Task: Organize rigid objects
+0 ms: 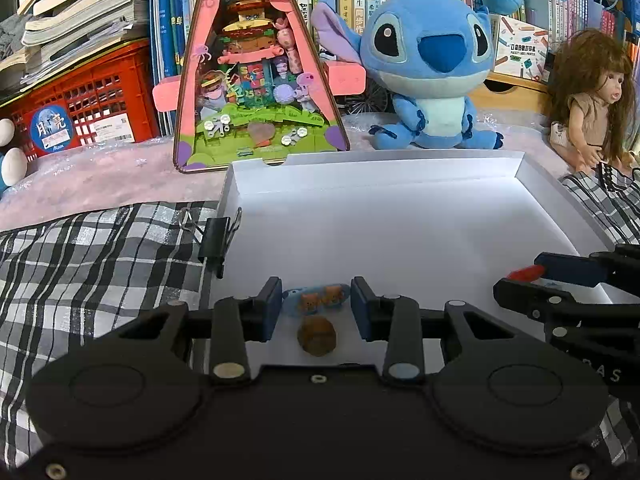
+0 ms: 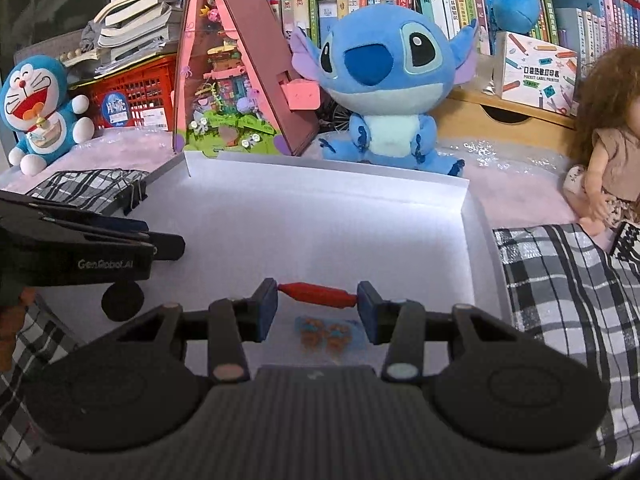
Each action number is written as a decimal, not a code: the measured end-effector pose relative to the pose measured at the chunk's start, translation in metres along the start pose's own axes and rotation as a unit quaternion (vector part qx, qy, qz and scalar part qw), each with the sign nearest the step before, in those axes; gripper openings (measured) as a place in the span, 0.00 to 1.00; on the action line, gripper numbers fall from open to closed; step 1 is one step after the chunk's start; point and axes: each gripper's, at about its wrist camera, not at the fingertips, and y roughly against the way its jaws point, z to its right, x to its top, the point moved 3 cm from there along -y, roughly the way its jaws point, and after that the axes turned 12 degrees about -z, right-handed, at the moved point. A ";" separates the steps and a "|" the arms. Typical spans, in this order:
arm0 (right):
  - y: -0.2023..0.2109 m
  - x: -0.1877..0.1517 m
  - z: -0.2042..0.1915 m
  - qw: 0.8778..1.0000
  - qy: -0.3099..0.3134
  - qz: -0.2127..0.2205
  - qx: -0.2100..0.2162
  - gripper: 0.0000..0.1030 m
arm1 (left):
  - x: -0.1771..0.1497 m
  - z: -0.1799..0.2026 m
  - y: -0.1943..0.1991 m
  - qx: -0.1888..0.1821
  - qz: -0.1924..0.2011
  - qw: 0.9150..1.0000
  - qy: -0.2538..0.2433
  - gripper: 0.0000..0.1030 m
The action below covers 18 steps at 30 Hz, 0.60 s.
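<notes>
Two grippers over the white box (image 1: 400,216): our right gripper (image 2: 317,297) clamps the red piece (image 2: 317,295) endwise for placing; left gripper (image 1: 316,300) open, empty, straddling the blue charm (image 1: 318,299).

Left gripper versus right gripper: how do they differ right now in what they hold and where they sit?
The left gripper is open; a blue bear-print piece and a brown nut lie loose between its fingers. The right gripper is shut on a red stick, held crosswise by its ends. The left sits by the white box's left wall, the right further right. Both hang over the box floor.
</notes>
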 end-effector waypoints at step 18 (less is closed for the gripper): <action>0.007 -0.001 0.000 1.000 -0.008 0.010 0.000 0.61 | -0.002 0.002 0.010 -0.010 0.010 1.000 -0.003 0.45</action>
